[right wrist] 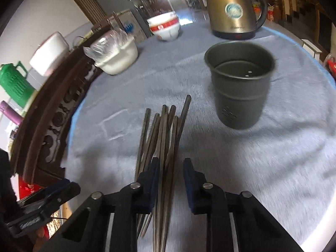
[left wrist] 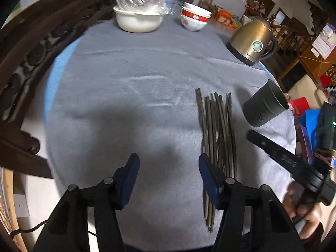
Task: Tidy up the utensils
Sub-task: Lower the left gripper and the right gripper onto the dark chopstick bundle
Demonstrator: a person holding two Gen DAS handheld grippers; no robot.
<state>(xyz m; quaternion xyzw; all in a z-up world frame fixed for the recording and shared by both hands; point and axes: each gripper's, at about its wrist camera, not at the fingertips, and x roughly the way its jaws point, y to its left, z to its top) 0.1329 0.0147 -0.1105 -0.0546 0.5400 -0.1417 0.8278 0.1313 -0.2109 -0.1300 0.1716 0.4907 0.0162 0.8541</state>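
Note:
A bundle of several dark chopsticks (left wrist: 218, 138) lies on the grey tablecloth (left wrist: 126, 109). A dark perforated utensil cup (left wrist: 265, 105) stands to their right. My left gripper (left wrist: 169, 168) is open and empty, left of the chopsticks, its right finger beside them. In the right wrist view the chopsticks (right wrist: 166, 134) run between the blue pads of my right gripper (right wrist: 171, 168), which is open around them just above the cloth. The cup (right wrist: 241, 84) stands upright, ahead and to the right. The right gripper (left wrist: 294, 159) shows at the right edge of the left wrist view.
A gold kettle (left wrist: 253, 42) stands at the back right. A white pot with a plastic bag (left wrist: 138, 14) and stacked red-and-white bowls (left wrist: 194, 16) stand at the far edge. A carved dark wooden chair back (left wrist: 27, 63) borders the left side.

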